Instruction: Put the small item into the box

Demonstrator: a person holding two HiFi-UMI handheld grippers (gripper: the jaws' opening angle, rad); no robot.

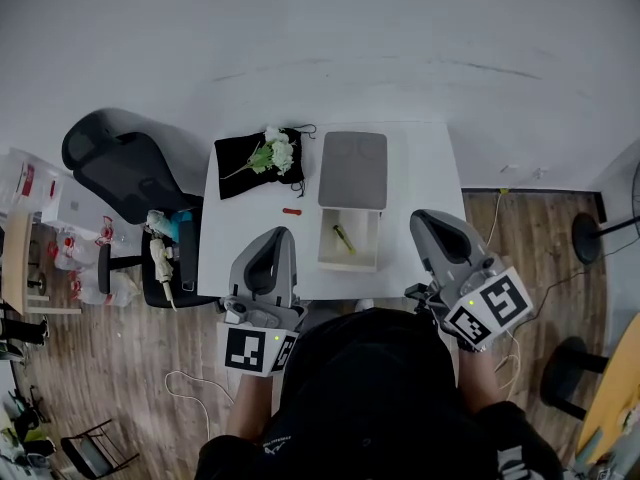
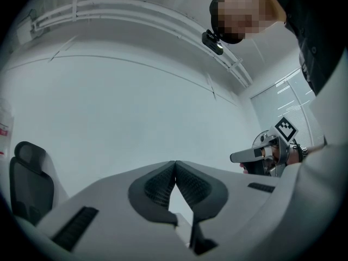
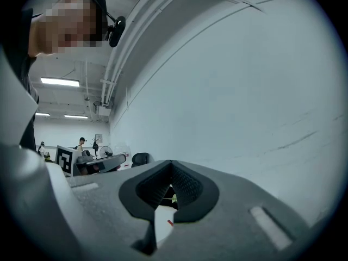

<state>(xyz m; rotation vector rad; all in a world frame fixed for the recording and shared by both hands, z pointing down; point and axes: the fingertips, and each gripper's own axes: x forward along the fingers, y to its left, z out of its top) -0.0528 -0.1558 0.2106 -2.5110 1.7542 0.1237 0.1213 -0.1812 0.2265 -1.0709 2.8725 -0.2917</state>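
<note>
An open white box (image 1: 326, 240) lies on the white table (image 1: 425, 168), with a small olive item (image 1: 343, 238) inside it. A small red item (image 1: 291, 211) rests on the table left of the box, and shows low between the jaws in the right gripper view (image 3: 170, 222). My left gripper (image 1: 279, 234) is held over the table's near edge, left of the box, shut and empty (image 2: 175, 165). My right gripper (image 1: 424, 217) hovers right of the box, also shut with nothing in it (image 3: 171, 165). Both point up and away from the table.
A grey lid (image 1: 352, 168) lies just behind the box. A black cloth (image 1: 240, 173) with white flowers (image 1: 275, 152) covers the table's back left. A black office chair (image 1: 120, 168) and clutter stand left of the table.
</note>
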